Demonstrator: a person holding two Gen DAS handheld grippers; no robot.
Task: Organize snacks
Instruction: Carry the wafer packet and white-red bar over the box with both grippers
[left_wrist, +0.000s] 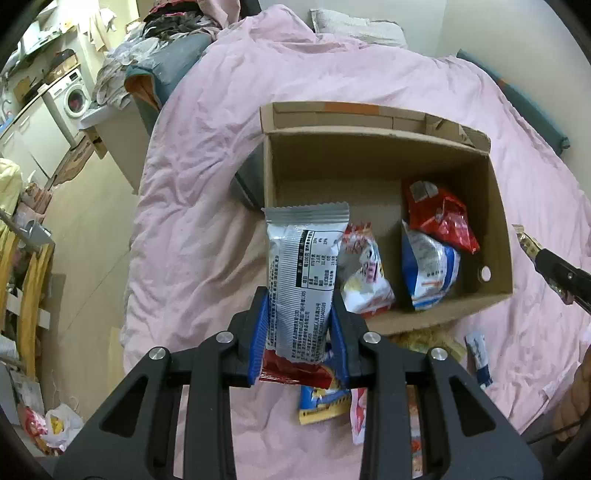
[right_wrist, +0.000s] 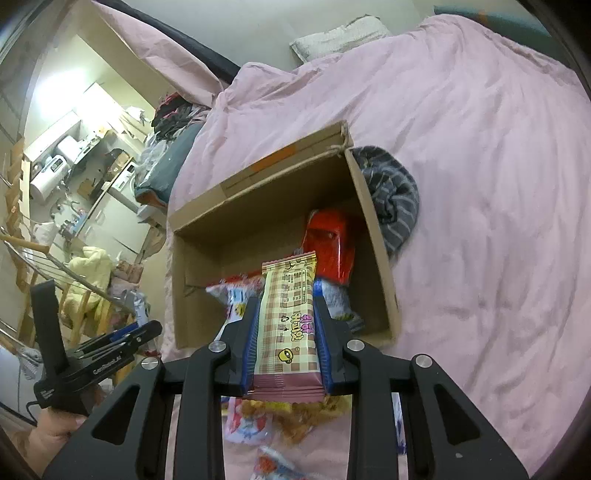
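An open cardboard box (left_wrist: 369, 151) lies on the pink bed, also in the right wrist view (right_wrist: 192, 295). Inside are a red packet (left_wrist: 443, 218), a blue-white packet (left_wrist: 428, 269) and a white-red packet (left_wrist: 364, 273). My left gripper (left_wrist: 299, 295) is shut on a silver snack packet (left_wrist: 303, 273), held above the box's near left corner. My right gripper (right_wrist: 284, 306) is shut on a checked pink-and-cream snack bar (right_wrist: 288, 325), held over the box's near edge. The right gripper's tip also shows at the right edge of the left wrist view (left_wrist: 532, 247).
Several loose snack packets (left_wrist: 325, 398) lie on the pink duvet (left_wrist: 207, 184) below the grippers, also in the right wrist view (right_wrist: 251, 424). A striped grey cloth (right_wrist: 391, 192) lies right of the box. The bed edge and floor (left_wrist: 85, 258) are to the left.
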